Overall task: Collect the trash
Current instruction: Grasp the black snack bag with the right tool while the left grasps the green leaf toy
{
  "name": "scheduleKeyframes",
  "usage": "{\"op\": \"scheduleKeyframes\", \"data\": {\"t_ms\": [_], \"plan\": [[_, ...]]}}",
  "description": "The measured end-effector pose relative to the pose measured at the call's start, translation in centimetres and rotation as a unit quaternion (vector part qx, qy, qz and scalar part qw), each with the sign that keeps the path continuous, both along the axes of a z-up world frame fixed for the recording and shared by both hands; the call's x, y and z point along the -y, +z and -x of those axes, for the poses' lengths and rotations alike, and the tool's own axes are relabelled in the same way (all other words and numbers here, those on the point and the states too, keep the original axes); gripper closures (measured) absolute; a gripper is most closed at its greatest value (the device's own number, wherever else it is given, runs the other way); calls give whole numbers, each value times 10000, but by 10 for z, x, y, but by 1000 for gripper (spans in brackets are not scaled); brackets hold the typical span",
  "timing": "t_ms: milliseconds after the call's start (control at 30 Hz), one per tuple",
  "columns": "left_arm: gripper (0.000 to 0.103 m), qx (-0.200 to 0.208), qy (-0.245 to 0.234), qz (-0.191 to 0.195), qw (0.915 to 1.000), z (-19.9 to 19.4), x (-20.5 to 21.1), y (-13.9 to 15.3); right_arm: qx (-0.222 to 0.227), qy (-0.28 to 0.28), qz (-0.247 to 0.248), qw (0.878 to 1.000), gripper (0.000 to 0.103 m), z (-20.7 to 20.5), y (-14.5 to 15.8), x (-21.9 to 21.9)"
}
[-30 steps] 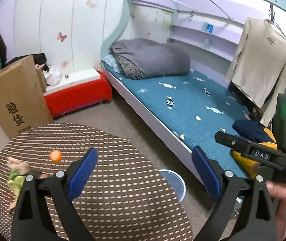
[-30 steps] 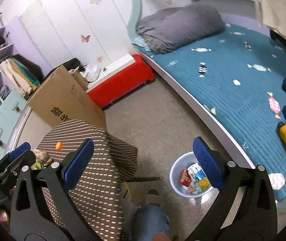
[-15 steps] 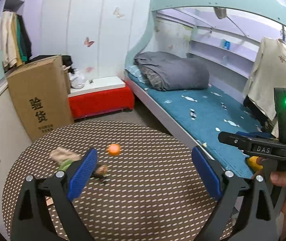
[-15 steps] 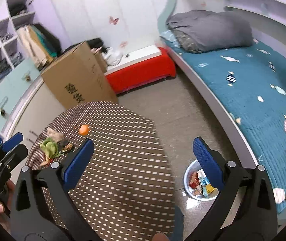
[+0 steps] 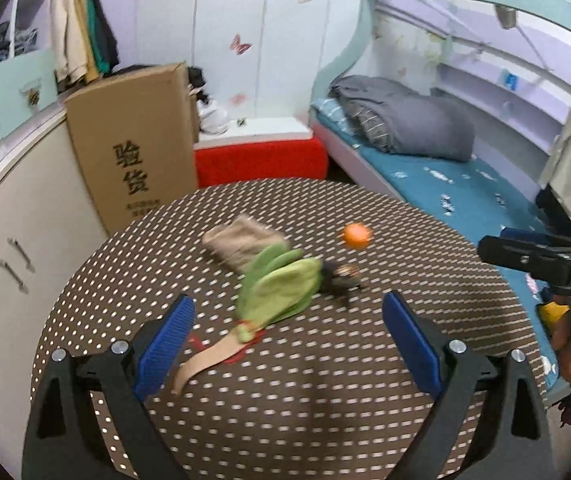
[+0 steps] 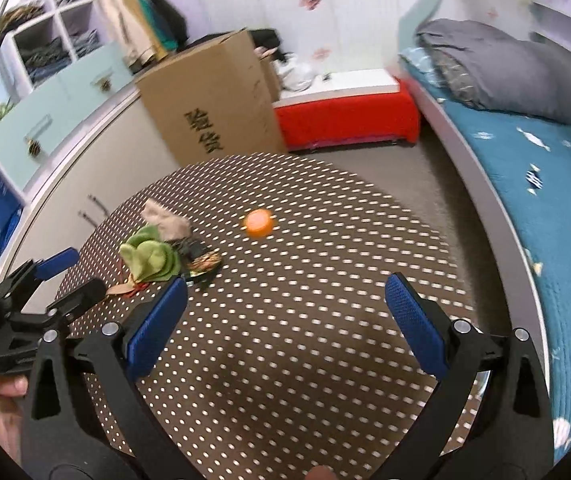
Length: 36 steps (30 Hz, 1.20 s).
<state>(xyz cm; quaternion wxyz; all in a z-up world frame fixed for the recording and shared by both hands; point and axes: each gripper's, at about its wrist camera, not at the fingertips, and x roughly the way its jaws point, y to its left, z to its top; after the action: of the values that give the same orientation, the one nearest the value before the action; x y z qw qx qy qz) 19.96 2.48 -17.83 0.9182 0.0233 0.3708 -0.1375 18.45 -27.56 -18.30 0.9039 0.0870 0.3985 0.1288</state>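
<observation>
— Where's the trash?

— In a heap toward the left edge of the round tabletop (image 5: 325,400): a green wrapper (image 5: 281,292), a crumpled tan paper (image 5: 241,242) touching it on the far side, dark scraps (image 6: 201,262) beside it. An orange ball (image 5: 356,236) sits apart, nearer the middle.

— And the grippers?

— The left gripper (image 5: 287,344) hangs over the near edge, blue fingers (image 5: 165,344) spread wide, pinching nothing. The right gripper (image 6: 285,320) is the same, gaping and empty.

— Behind the table?

— A cardboard box (image 6: 213,104) and a red bench (image 6: 345,120).
</observation>
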Motion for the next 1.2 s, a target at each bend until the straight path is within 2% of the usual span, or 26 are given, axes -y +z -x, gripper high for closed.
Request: {"op": "scheduleKeyframes", "data": {"t_ms": [333,433,500,567,600,667,767,800,833,900,1000,1200], "plan": [[10,-402,-216,-509,9977,-31,-9,-41,-233,830,178,9961,6,-29,-25,-46],[11,-523,-294,-514,9969,-40,-7,-48,-216,1032,340,9938,7,-36,-32,-59],[23,-625,-333,-447,9965,-47,-8,-53,-243,1136,454,9922,12,-41,-37,-67],[51,-798,-376,-394,9953,-54,-8,-58,-283,1243,527,9904,20,-47,-41,-76],[55,-770,-350,-398,9956,-56,-10,-59,-284,1304,615,9891,24,-50,-44,-82],[77,-764,-378,-283,9960,-55,-14,-58,-308,1414,711,9869,29,-54,-47,-91],[83,-842,-291,-7,9960,-50,-24,-58,-323,1602,802,9833,38,-61,-54,-106],[83,-840,-238,51,9962,-47,-28,-58,-335,1660,818,9822,43,-64,-57,-112],[84,-838,-194,87,9963,-42,-30,-59,-261,1660,833,9822,54,-65,-56,-115],[84,-847,-120,146,9962,-36,-35,-59,-221,1660,783,9828,62,-67,-57,-121],[84,-842,-28,196,9962,-26,-37,-59,-162,1654,848,9824,67,-63,-57,-123],[86,-815,64,354,9960,-11,-38,-55,-249,1554,585,9858,67,-43,-56,-107]]}}
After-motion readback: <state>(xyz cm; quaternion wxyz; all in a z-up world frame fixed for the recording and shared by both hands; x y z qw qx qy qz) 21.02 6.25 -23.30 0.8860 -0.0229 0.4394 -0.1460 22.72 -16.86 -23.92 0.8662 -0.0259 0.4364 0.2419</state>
